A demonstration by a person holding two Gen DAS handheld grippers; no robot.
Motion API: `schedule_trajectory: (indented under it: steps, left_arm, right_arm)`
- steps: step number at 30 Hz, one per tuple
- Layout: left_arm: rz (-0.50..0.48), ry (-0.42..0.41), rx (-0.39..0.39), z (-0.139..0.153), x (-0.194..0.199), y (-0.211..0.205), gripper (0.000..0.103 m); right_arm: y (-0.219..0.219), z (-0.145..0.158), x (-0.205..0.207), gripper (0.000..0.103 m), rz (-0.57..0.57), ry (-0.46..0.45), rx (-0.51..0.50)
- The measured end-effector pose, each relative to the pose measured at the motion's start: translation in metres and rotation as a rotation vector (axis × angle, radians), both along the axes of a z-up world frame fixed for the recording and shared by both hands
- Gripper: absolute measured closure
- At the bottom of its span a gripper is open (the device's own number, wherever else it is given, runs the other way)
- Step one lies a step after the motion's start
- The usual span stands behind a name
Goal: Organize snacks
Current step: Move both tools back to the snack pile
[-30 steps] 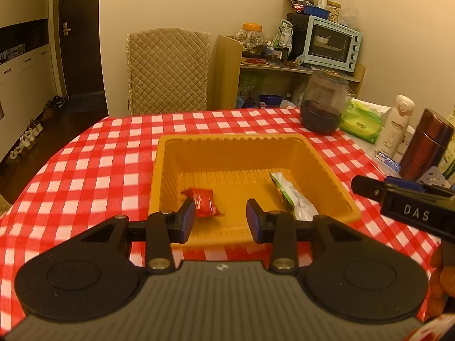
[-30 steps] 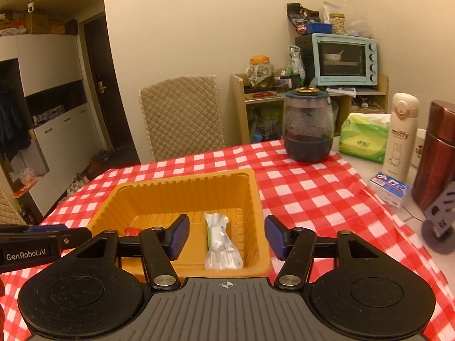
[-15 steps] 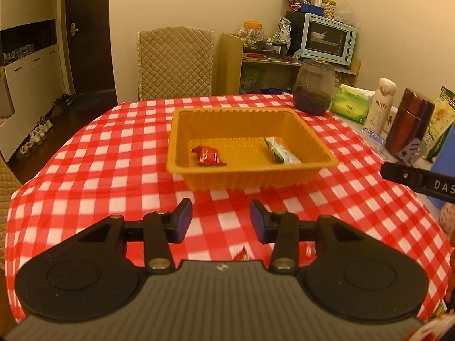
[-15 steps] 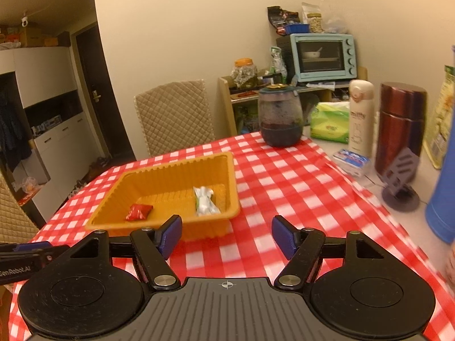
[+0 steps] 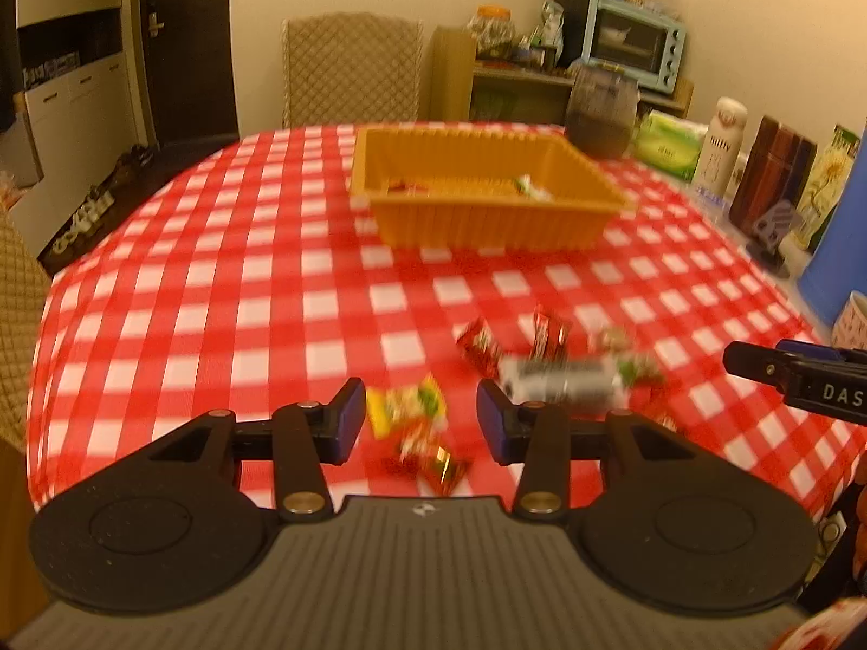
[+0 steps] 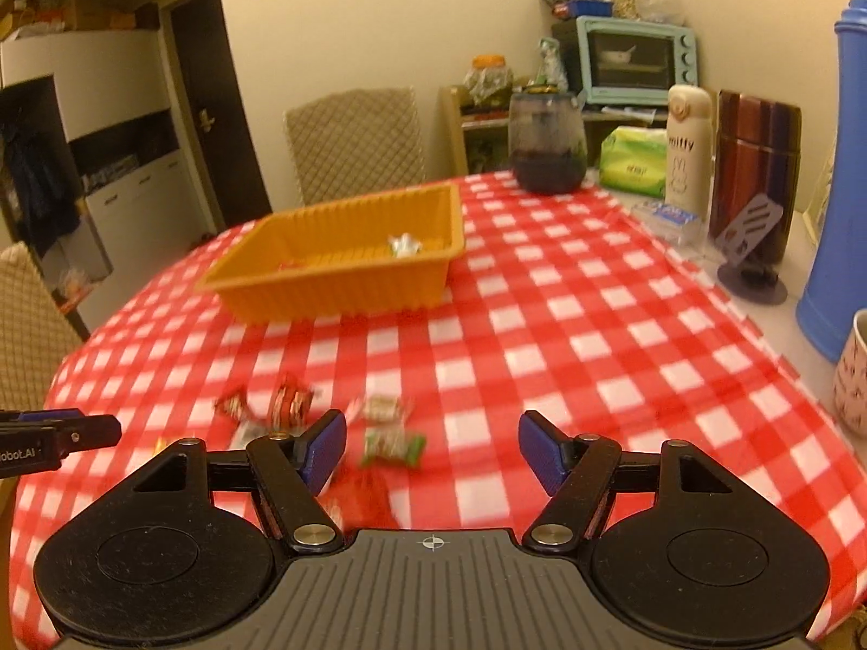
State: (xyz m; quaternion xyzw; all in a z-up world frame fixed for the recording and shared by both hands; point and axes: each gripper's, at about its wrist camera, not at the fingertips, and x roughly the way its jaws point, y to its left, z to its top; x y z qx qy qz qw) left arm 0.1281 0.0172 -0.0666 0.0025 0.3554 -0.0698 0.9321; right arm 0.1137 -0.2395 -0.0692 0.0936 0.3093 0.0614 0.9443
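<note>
An orange tray stands mid-table with a red snack and a green-white snack inside. Several loose wrapped snacks lie on the checked cloth near the front edge: a yellow-green one, red ones, a long white-dark one, a green one. My left gripper is open and empty over the yellow-green snack. My right gripper is open and empty, just right of the green snack.
A dark glass jar, green tissue pack, white bottle, brown thermos and blue jug line the table's right side. A mug is at the right edge. Chairs stand behind and left.
Both grippers have pulled back from the tray toward the table's front edge. The loose snacks near the front have come into view. Both stay open.
</note>
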Motion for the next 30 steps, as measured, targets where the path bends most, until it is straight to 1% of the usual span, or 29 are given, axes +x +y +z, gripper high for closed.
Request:
schedule_trajectory:
  steps: [5,8,14,17,23,28,30]
  left_arm:
    - [0.017,0.048,-0.006,-0.015,-0.009,0.005,0.062]
    - [0.029,0.056,-0.001,-0.019,-0.01,0.009,0.062]
    - [0.065,0.071,-0.018,-0.023,-0.006,0.019,0.061]
    - [0.071,0.076,-0.02,-0.027,-0.005,0.021,0.058]
    - [0.081,0.097,-0.03,-0.034,-0.001,0.023,0.058]
    - [0.086,0.113,-0.05,-0.038,0.001,0.025,0.057]
    - [0.086,0.115,-0.052,-0.038,0.002,0.024,0.056]
  right_arm:
    - [0.013,-0.013,-0.012,0.033,0.041,0.061,0.018]
    - [0.02,-0.023,-0.013,0.033,0.067,0.106,0.046]
    - [0.033,-0.039,-0.004,0.033,0.09,0.18,0.104]
    - [0.034,-0.047,0.003,0.033,0.077,0.21,0.152]
    - [0.035,-0.045,0.021,0.033,0.057,0.204,0.174]
    - [0.044,-0.046,0.032,0.033,0.055,0.18,0.145]
    - [0.05,-0.047,0.036,0.033,0.051,0.171,0.108]
